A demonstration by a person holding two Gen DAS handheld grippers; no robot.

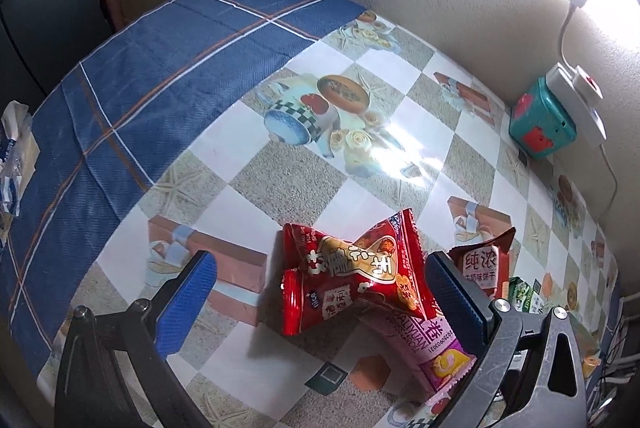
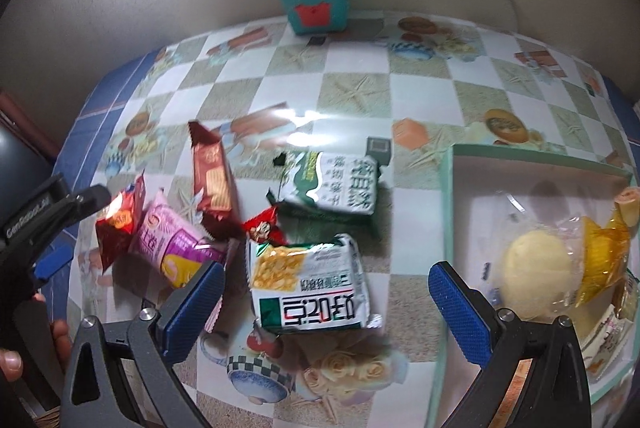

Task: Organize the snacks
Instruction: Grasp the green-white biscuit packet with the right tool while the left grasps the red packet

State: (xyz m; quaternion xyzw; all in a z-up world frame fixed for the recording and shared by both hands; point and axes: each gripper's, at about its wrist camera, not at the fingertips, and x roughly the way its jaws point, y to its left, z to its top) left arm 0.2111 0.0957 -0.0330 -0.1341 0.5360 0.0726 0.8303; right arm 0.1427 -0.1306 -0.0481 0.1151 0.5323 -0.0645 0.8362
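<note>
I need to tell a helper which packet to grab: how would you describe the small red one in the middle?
Start at the pale green box, then look left to two green-and-white packets. The small red packet lies between them: smallest there, with a cartoon face.

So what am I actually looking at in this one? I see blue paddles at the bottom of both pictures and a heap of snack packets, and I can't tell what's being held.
There is no robot here: a person holds a hand gripper in each hand, and a camera on each looks forward along its blue-padded jaws.

The left gripper is open around a red packet but not closed on it; a pink packet lies beneath.

The right gripper is open above a green and white packet.

Both hold nothing. On the checked tablecloth also lie a brown packet and a white box already holding wrapped cakes.
</note>
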